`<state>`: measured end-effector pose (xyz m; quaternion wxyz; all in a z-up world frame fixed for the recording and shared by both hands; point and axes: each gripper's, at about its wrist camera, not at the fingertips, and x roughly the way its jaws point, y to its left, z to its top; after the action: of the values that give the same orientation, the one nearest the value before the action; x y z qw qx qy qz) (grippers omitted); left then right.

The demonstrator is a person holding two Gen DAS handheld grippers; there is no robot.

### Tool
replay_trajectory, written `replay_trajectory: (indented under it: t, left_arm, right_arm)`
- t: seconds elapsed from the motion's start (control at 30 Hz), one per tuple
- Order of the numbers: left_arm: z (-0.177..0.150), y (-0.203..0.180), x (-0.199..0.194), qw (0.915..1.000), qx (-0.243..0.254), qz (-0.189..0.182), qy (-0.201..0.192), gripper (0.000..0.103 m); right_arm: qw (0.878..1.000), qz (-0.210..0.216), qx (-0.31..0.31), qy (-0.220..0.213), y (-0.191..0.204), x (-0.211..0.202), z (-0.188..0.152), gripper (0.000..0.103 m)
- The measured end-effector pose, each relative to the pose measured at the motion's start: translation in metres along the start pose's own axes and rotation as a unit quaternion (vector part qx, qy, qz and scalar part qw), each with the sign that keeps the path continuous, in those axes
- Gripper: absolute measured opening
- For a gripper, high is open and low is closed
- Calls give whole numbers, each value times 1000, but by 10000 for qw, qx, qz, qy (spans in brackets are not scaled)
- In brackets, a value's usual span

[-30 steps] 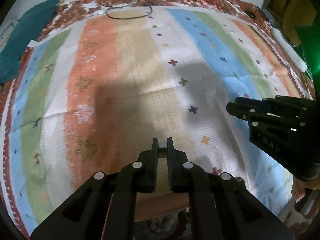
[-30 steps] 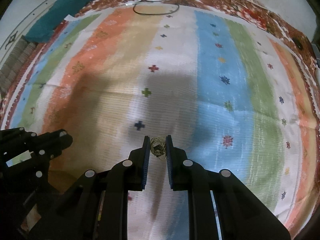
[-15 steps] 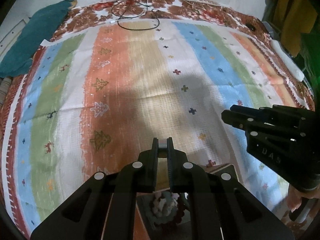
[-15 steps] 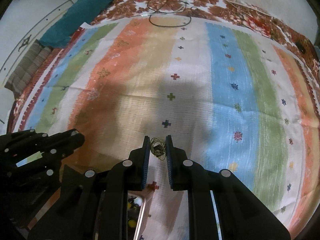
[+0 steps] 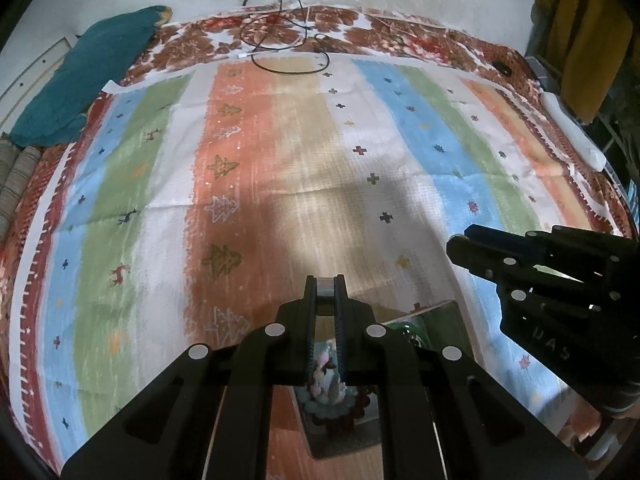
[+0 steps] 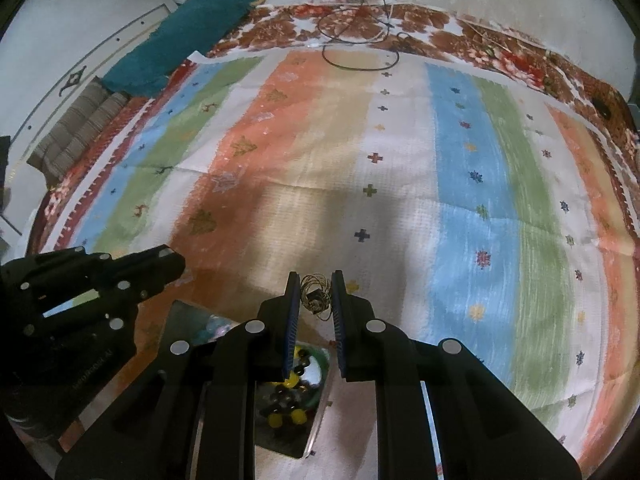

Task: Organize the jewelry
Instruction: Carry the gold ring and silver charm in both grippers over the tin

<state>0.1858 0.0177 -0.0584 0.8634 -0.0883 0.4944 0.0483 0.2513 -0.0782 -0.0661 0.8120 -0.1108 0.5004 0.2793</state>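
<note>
My left gripper [image 5: 325,286] is shut on a small grey piece [image 5: 325,285] held at its fingertips, raised above a jewelry box [image 5: 340,436] with pale beaded jewelry [image 5: 326,380] inside. My right gripper [image 6: 315,296] is shut on a tangled thin gold chain [image 6: 314,294], raised above the same box [image 6: 288,440], where yellow and dark beads [image 6: 286,412] lie. The right gripper also shows in the left wrist view [image 5: 464,246], and the left gripper shows in the right wrist view [image 6: 172,266].
A striped multicolour cloth [image 5: 280,160] covers the surface. A teal cloth [image 5: 88,76] lies at the far left. A black cable [image 5: 288,40] loops at the far edge. A white object [image 5: 572,132] and yellow fabric [image 5: 576,36] are at the far right.
Both grippers have risen and pulled back, each still holding its item. The jewelry box has come into view beneath them.
</note>
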Motion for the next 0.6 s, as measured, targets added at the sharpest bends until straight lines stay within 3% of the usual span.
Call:
replay_trajectory:
  t: [0.6]
  left_arm:
    - [-28,1,-37,9993,-126,-241,-250,8]
  right_arm:
    - [9995,162,-158,-225,25,-32,-29,17]
